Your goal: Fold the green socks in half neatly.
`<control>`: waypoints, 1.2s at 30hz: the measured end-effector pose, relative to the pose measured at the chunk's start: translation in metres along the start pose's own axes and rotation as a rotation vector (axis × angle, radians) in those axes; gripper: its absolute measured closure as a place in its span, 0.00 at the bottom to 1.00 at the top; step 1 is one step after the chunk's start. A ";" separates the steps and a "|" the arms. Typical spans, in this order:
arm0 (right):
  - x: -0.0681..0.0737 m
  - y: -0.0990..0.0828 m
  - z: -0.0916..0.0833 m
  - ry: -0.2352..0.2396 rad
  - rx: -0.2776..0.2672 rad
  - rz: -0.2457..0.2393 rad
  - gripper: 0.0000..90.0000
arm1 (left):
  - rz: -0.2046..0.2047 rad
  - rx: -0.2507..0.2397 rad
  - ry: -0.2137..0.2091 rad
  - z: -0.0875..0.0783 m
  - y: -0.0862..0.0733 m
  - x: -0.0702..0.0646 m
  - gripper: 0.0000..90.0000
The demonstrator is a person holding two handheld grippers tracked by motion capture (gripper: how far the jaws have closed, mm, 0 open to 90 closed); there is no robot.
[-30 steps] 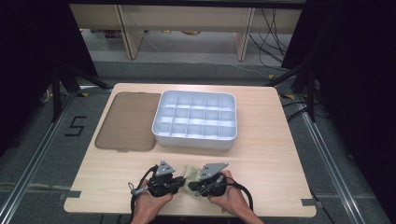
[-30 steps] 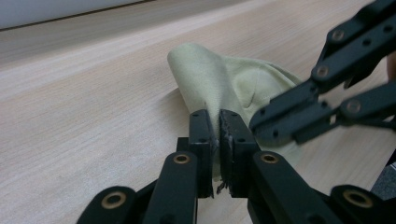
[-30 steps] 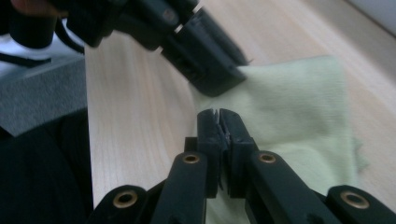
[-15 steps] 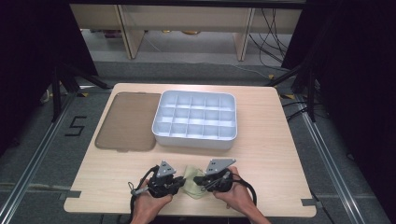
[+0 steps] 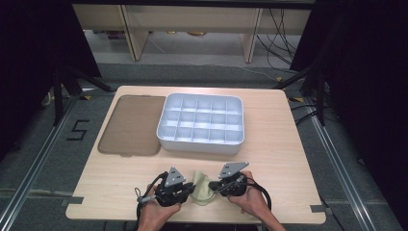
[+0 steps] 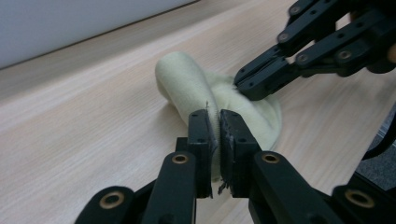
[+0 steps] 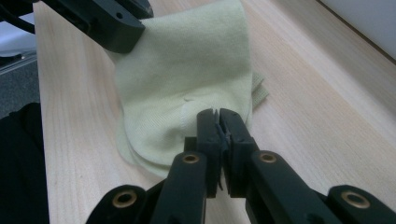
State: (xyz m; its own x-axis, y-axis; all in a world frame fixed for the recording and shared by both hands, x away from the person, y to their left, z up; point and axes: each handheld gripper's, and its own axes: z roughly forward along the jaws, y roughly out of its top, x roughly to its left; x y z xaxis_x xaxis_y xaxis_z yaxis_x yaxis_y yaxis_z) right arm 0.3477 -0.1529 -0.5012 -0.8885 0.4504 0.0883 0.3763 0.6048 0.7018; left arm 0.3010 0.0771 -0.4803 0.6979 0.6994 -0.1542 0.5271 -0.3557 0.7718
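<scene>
Sock [image 5: 201,188]: pale yellow knit, near bench [image 5: 288,144] front edge. I judge it light, limp, non-slip; best pinched at edges. Left hand-held gripper [image 6: 218,122] and right hand-held gripper [image 7: 218,122] each clamped on fabric fold.

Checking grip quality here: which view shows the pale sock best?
The right gripper view: the sock spreads broad, pinched at both ends by shut jaws. The left gripper view shows a bunched fold; the high view, a small patch between the grippers.
</scene>
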 end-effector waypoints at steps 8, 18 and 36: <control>0.001 -0.001 0.000 0.010 0.005 0.030 0.97 | 0.078 0.015 -0.020 0.008 0.006 -0.016 0.92; -0.006 -0.002 0.002 0.032 -0.012 0.059 0.97 | 0.121 0.043 -0.042 0.028 0.007 -0.029 0.92; -0.011 0.017 -0.024 0.040 -0.171 0.092 0.97 | 0.136 0.088 -0.033 0.043 0.002 -0.031 0.91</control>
State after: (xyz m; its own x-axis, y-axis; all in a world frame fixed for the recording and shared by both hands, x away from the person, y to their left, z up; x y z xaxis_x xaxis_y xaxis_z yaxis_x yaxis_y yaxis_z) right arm 0.3571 -0.1633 -0.4734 -0.8633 0.4704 0.1829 0.4094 0.4407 0.7988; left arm 0.3009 0.0281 -0.5003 0.7802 0.6212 -0.0732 0.4662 -0.4995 0.7302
